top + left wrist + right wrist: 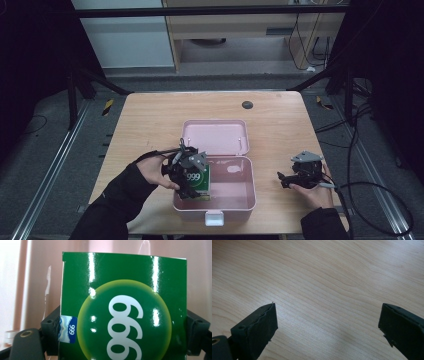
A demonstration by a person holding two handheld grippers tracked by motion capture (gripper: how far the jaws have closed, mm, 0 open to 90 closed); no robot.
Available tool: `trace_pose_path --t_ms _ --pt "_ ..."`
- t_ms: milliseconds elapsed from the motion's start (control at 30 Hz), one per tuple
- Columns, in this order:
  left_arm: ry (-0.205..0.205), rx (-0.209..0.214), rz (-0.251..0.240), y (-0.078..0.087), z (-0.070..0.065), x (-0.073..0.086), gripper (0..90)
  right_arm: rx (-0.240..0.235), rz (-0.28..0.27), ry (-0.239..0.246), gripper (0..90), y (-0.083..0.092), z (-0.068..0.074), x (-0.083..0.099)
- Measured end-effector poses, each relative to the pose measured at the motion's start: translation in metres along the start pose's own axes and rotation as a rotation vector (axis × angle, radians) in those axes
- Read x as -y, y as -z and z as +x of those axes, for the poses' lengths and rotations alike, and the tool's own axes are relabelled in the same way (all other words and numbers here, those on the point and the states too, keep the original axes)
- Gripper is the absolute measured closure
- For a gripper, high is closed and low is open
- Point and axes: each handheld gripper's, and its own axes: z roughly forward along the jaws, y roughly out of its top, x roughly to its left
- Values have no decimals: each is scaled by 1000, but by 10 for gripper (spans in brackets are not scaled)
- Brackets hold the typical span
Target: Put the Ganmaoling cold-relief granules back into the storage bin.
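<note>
My left gripper (192,177) pinches the glossy green "999" cardboard box (199,180) upright, directly over the left end of the open pink plastic case (245,200). The case floor lies straight below. My right gripper (290,179) rests spread on the wooden table (150,120), well apart.

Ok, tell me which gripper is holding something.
The left gripper: it clamps the green box over the pink case. The right gripper is open above the table.

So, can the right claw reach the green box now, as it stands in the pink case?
Probably not easily. The right claw rests open outside the pink case, whose right wall stands between, and the left claw already grips the green box by both sides.
</note>
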Motion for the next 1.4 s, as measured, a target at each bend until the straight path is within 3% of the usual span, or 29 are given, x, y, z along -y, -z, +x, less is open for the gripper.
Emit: trace_pose_path --t_ms 233,367,533,733,933,1133,1267,1333,1400 --pt "75 -1 -55 -10 0 8 143 -1 2 2 25 0 0 0" --pt "52 -16 -32 -13 3 12 142 -3 7 3 23 -1 1 0" --pt "112 -18 -84 -17 1 16 140 0 7 4 22 -1 0 0" --pt "96 -26 -65 -20 3 18 131 -3 12 5 17 -1 1 0" --pt "147 -30 -101 -23 0 18 121 -5 14 4 16 0 0 0" --pt "126 -19 -136 -11 1 13 116 -6 15 7 15 0 1 0" --pt "50 -22 -138 6 3 8 139 -5 12 4 19 0 1 -1" --pt "31 -31 -168 15 2 5 171 -6 12 7 26 0 1 0" --pt "49 -40 -220 22 1 3 196 -2 17 4 32 0 1 0"
